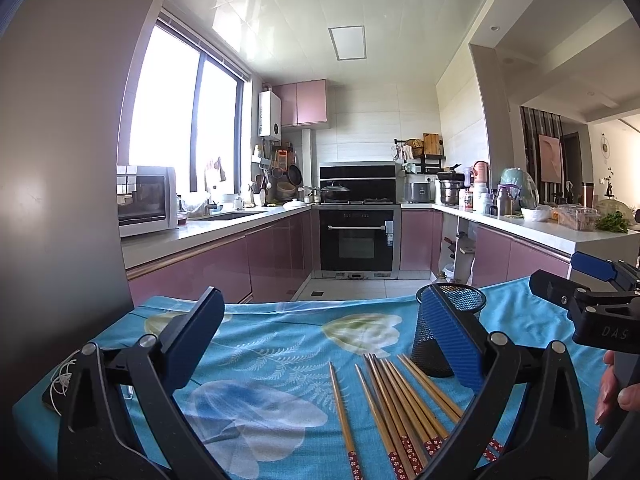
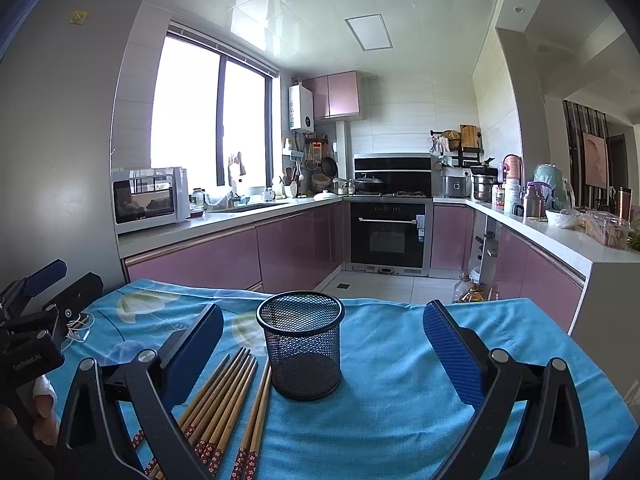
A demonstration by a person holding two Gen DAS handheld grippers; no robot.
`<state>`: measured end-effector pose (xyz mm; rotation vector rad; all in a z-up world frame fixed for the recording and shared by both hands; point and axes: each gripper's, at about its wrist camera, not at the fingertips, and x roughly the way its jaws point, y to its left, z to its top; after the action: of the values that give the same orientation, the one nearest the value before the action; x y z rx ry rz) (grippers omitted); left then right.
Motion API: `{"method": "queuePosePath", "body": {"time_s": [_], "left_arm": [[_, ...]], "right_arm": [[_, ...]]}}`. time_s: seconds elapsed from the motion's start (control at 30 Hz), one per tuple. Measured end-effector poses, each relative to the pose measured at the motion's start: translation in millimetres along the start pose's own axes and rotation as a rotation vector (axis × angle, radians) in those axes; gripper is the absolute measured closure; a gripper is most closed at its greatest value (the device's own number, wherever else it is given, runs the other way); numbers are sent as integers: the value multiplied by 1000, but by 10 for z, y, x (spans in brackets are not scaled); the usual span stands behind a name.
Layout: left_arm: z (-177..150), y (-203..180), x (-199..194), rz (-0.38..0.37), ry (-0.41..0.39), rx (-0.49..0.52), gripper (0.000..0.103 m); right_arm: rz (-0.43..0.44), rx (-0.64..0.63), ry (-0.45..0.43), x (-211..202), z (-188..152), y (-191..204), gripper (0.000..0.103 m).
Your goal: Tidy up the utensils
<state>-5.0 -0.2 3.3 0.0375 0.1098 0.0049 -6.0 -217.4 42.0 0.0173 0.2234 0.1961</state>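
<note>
In the right wrist view the black wire-mesh cylinder cup (image 2: 301,344) stands upright and whole at the centre of the frame, on the blue flower-printed cloth (image 2: 392,380) that covers the tabletop, and its inside looks empty; in the left wrist view the same cup (image 1: 440,332) sits right of centre, half hidden behind that gripper's blue-padded right finger. The bundle of brown bamboo chopsticks with red patterned ends (image 1: 400,404) lies flat on the cloth in the lower middle of the left view, tips pointing toward the cup, one stick lying a little apart on the left; in the right view the chopsticks (image 2: 224,404) lie at lower left, just beside the cup's base, partly covered by the left finger. The left gripper (image 1: 320,340) has its jaws spread wide with nothing between them, and the right gripper (image 2: 324,344) is likewise spread wide, framing the cup without touching it. Only the left view shows a hand (image 1: 616,392) at the right edge below the other gripper's black body; only the right view shows a white cord (image 2: 78,330) on the cloth at the left. Behind the tabletop are pink kitchen cabinets (image 2: 296,248), a built-in black oven (image 2: 387,236) and a white microwave (image 1: 146,200).
</note>
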Motion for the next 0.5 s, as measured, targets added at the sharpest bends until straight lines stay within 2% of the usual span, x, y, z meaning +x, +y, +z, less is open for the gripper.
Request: {"method": "queuePosePath", "body": {"time_s": [0.5], "left_arm": [[9,-2,-5,1,-3,1,6]], "right_arm": [[7,1,1,-4,1,-26,6]]}}
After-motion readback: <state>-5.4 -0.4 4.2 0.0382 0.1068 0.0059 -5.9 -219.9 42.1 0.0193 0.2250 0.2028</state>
